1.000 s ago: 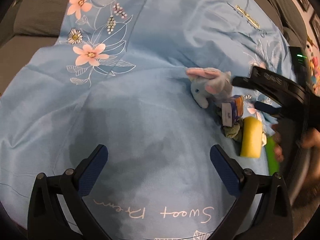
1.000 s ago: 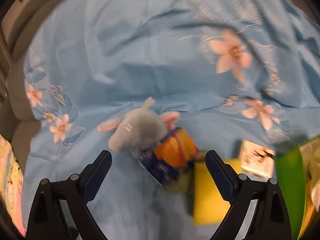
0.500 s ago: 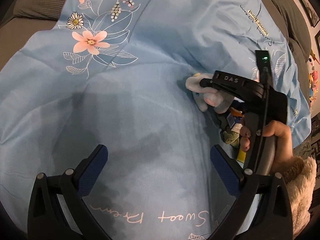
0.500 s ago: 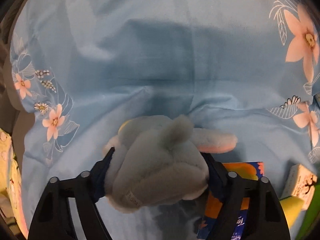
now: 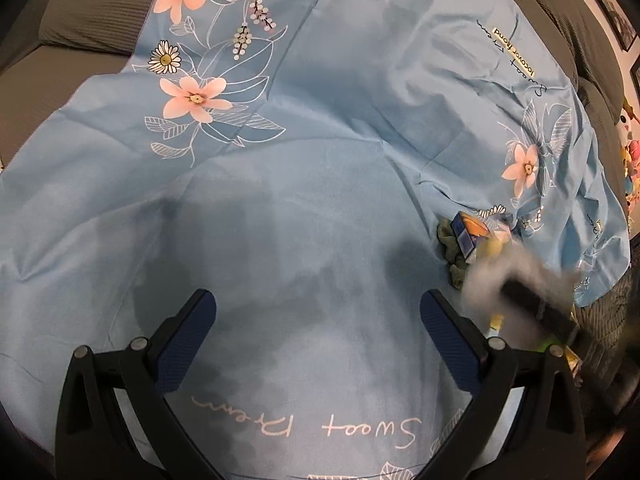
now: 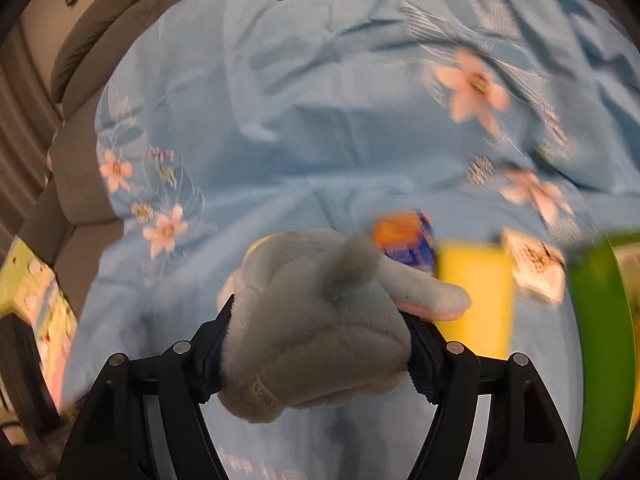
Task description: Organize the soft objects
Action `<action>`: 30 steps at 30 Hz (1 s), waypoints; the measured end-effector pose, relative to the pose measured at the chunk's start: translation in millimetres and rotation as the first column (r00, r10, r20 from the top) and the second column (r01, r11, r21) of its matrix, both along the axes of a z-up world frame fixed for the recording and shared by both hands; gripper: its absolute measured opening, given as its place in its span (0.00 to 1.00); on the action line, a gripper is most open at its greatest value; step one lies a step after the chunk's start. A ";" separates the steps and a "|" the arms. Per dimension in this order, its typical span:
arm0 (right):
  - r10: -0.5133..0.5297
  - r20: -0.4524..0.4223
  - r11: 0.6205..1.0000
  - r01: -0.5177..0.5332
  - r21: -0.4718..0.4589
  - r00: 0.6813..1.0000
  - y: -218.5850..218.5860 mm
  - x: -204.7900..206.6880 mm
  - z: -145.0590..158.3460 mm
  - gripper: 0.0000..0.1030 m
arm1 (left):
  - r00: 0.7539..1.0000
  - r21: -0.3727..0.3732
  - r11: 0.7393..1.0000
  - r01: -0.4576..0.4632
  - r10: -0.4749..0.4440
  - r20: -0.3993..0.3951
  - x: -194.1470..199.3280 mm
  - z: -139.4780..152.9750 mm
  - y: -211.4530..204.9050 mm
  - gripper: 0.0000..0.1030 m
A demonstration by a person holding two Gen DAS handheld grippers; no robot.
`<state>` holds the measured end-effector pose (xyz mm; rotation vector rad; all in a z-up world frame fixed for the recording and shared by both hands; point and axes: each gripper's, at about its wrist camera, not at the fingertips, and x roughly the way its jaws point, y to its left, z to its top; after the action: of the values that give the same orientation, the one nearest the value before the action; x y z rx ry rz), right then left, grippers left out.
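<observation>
Lower frame, left wrist view: left gripper (image 5: pixel 316 332) wide open, empty, over blue sheet (image 5: pixel 320 160); blurred grey mass lower right, probably the toy. Right wrist view, centre: right gripper (image 6: pixel 316 344) clamps grey plush toy (image 6: pixel 320 320), lifted. Carry step; next needs a drop spot.

Left gripper (image 5: pixel 318 330): jaws spread wide, nothing between the pads, pointing downward at an angle. Right gripper (image 6: pixel 316 346): both pads pressed against a grey plush toy (image 6: pixel 316 320), gripped at its body, pointing downward at an angle.
</observation>
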<state>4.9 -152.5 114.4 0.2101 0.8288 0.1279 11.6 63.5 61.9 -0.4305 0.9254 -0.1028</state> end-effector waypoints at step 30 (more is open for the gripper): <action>-0.129 -0.020 0.962 0.130 0.241 0.991 -100.1 -95.2 -2.7 0.85 | 0.925 -0.170 0.909 0.380 -0.374 0.067 -44.9 8.2 -118.8 0.98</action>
<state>-90.3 -252.6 111.7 0.4936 0.8000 0.1057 -33.3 -55.2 70.1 -0.4107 0.9618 -0.5499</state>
